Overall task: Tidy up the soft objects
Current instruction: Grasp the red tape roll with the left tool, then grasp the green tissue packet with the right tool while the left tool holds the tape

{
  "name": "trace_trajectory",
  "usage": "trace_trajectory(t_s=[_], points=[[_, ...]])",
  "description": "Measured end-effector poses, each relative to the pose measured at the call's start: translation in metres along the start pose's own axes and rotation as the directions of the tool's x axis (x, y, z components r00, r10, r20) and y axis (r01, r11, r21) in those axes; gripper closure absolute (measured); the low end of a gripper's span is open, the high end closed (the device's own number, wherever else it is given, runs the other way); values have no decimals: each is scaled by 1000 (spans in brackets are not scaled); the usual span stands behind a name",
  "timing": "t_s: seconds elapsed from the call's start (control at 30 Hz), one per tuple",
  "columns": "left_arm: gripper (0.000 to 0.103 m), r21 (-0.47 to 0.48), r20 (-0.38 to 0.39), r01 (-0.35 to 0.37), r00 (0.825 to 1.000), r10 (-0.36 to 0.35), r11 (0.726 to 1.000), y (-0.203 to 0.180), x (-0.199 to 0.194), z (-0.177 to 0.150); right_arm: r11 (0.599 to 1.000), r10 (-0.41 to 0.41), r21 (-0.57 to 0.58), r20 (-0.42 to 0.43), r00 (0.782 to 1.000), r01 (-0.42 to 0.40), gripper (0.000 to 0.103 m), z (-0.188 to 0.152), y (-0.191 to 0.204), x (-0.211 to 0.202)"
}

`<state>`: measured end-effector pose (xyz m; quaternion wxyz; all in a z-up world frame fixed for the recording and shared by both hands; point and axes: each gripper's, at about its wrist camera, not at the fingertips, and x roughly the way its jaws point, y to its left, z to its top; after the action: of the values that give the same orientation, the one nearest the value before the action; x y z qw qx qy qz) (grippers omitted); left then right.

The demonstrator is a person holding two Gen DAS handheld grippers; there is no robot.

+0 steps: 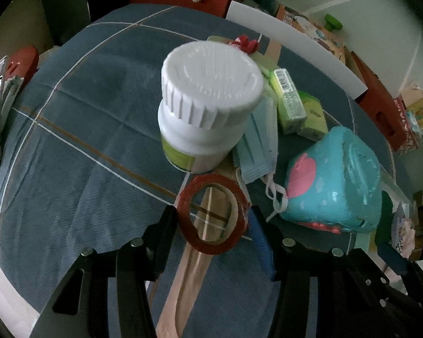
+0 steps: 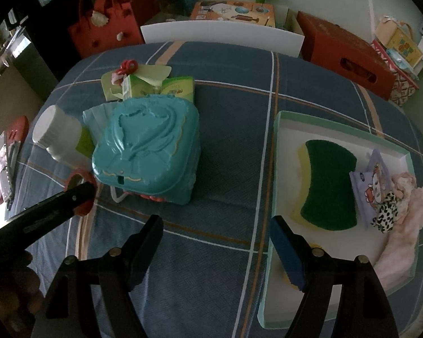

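Your left gripper (image 1: 211,225) held a red tape ring (image 1: 212,213) pinched between its two fingers, low over a blue plaid cloth (image 1: 79,152). Just beyond the ring stood a white-capped bottle (image 1: 208,104) with a green label, and beside it lay a folded blue face mask (image 1: 258,146), its white ear loops trailing toward a teal plastic case (image 1: 335,180) on the right. Farther back sat green boxes (image 1: 290,101) and, past them, a white board (image 1: 296,53) on edge. Your right gripper (image 2: 217,242) hovered with its fingers spread wide and nothing between them, above bare cloth. To its right lay a shallow white tray (image 2: 279,174) with a pale green rim, holding the soft things: a yellow sponge with a green scouring face (image 2: 328,186), a small lilac pouch with cartoon print (image 2: 369,180), a spotted black-and-white fabric piece (image 2: 386,214), and a pink fluffy cloth (image 2: 409,219) near the tray's right side. To the left, the teal case lay near the bottle and mask. At the far edge stood a red felt bag (image 2: 107,25) and a red box (image 2: 344,53).
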<state>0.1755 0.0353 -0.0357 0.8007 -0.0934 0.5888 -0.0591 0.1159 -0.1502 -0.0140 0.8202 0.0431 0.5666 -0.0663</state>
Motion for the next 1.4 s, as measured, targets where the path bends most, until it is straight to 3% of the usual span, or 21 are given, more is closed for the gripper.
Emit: trace_trajectory(t_s=[0.63, 0.87, 1.03, 1.23, 1.4], points=[[50, 80, 45, 55, 997, -59, 995, -22, -45, -2, 999, 38, 24, 98, 994, -41, 22, 16, -7, -54], [50, 134, 73, 81, 993, -91, 988, -27, -72, 20, 1000, -19, 7, 142, 990, 19, 22, 54, -14, -87], [50, 167, 84, 93, 991, -108, 982, -27, -91, 48, 999, 10, -52, 153, 988, -2, 22, 87, -3, -102], [50, 174, 70, 110, 990, -124, 979, -19, -91, 84, 987, 126, -109, 74, 989, -118, 22, 127, 22, -80], [50, 154, 82, 32, 996, -45, 988, -5, -73, 114, 978, 167, -117, -57, 984, -173, 22, 152, 36, -32]])
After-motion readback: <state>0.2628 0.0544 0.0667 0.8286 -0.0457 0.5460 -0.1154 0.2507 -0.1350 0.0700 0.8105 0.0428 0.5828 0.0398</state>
